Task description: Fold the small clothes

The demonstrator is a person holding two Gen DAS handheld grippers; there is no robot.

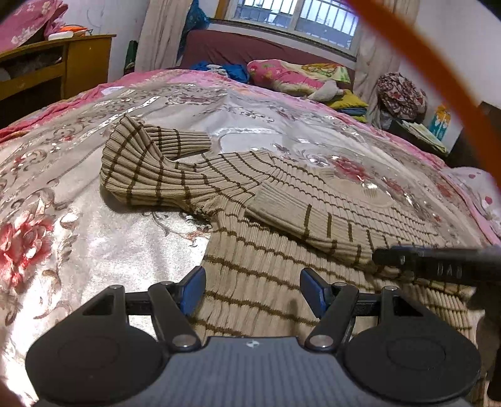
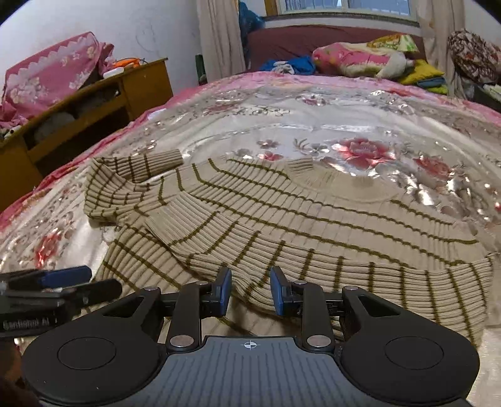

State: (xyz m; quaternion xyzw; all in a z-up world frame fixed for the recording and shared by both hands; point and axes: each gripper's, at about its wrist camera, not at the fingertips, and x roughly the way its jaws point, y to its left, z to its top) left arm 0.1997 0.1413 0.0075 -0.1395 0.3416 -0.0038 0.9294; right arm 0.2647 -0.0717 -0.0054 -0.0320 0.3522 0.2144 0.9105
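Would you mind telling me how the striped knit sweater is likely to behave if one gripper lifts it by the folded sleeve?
The striped sweater will probably sag limply: its sleeve already drapes over the body. Its ribbed knit may stretch under its own weight. On the shiny bedspread, the rest may slide rather than stay put.

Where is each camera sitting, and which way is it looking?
Left wrist: sits on the left gripper, looking along its open fingers over the striped sweater on the bed, toward the window; the right gripper pokes in from the right.
Right wrist: sits on the right gripper, facing the same way; the left gripper shows at left.
Shared: sweater, floral bedspread, wooden cabinet.
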